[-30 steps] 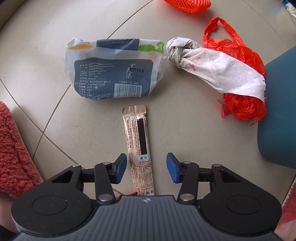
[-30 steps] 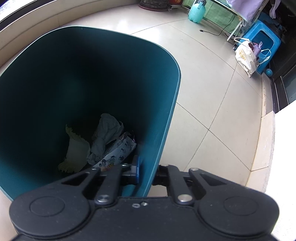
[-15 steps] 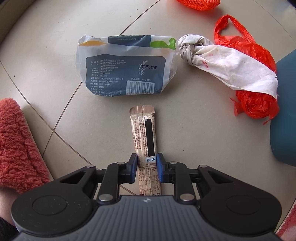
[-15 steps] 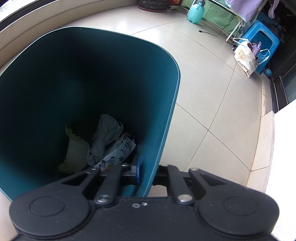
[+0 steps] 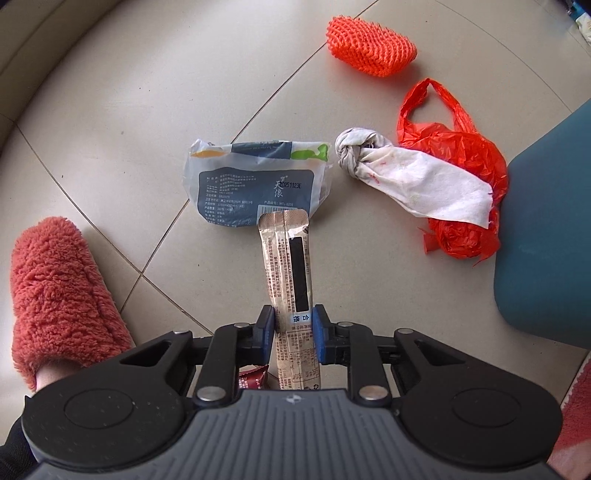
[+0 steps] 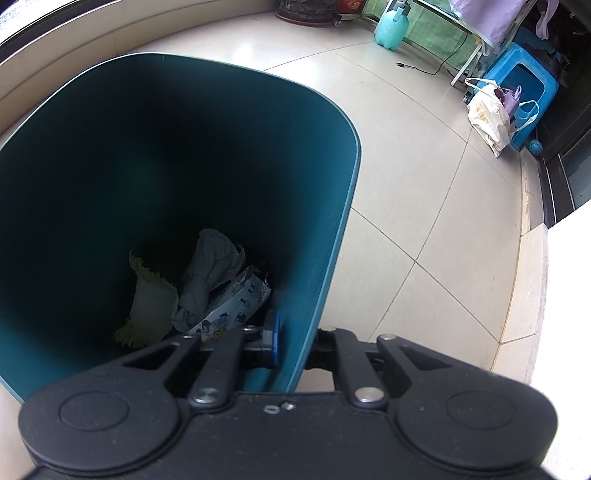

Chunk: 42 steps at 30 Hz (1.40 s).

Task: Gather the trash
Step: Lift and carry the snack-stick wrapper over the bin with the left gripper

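Note:
My left gripper point(image 5: 293, 334) is shut on a long tan stick sachet point(image 5: 290, 273), which hangs lifted off the tiled floor. Below it lie a blue-and-white plastic wrapper point(image 5: 255, 181), a knotted white rag point(image 5: 406, 175) over a crumpled red plastic bag point(image 5: 461, 192), and an orange foam net point(image 5: 371, 46). A small red wrapper point(image 5: 253, 380) shows under the left finger. My right gripper point(image 6: 293, 341) is shut on the rim of the teal trash bin point(image 6: 347, 206); inside the bin lie a cabbage leaf point(image 6: 151, 302), crumpled paper and a printed packet.
A person's foot in a fluffy red slipper point(image 5: 55, 291) stands left of the sachet. The bin's teal wall point(image 5: 546, 240) stands at the right. Far across the floor are a blue stool point(image 6: 524, 99), a white bag point(image 6: 487, 114) and a green spray bottle point(image 6: 391, 29).
The left jaws closed on the stick sachet, then lifted it off the floor; the litter below looks smaller and the orange net came into full view. The right gripper held still on the bin.

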Available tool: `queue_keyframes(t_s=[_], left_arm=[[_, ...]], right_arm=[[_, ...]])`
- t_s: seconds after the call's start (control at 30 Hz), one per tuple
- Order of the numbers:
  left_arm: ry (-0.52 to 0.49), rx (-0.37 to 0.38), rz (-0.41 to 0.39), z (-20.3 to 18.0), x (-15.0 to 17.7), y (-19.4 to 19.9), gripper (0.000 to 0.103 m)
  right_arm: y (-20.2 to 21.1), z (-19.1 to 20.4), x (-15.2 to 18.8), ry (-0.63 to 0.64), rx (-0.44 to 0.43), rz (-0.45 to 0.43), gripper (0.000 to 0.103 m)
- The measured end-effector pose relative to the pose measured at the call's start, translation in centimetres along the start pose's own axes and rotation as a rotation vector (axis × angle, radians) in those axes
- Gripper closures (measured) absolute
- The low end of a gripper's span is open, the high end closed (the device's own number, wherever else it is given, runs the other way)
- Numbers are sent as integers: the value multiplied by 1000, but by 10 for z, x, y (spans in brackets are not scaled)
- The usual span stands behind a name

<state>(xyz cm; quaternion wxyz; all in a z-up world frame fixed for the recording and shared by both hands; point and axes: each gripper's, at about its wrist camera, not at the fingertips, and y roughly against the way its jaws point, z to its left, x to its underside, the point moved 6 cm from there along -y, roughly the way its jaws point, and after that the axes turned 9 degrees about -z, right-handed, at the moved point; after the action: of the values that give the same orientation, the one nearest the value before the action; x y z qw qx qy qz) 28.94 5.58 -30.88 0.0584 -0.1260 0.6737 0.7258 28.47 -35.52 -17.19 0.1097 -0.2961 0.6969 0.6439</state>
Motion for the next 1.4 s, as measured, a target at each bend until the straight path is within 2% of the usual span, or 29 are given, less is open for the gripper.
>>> queue_keyframes(t_s=[0.53,0.83,1.23,1.4], left_arm=[[-128,97,-159,-49,-48,126,83],[-199,146,-236,-76,-87,196,83],[-289,256,-351,-159,-116,293,83],[-332,277,-362,-202,-120,298,83]], right_arm=[[3,3,1,10,3,-10,93],[4,4,1,18,4,-9,93],[1,6,-2,37,-2,7,93],[0,6,-1,34,-7,-7,93]])
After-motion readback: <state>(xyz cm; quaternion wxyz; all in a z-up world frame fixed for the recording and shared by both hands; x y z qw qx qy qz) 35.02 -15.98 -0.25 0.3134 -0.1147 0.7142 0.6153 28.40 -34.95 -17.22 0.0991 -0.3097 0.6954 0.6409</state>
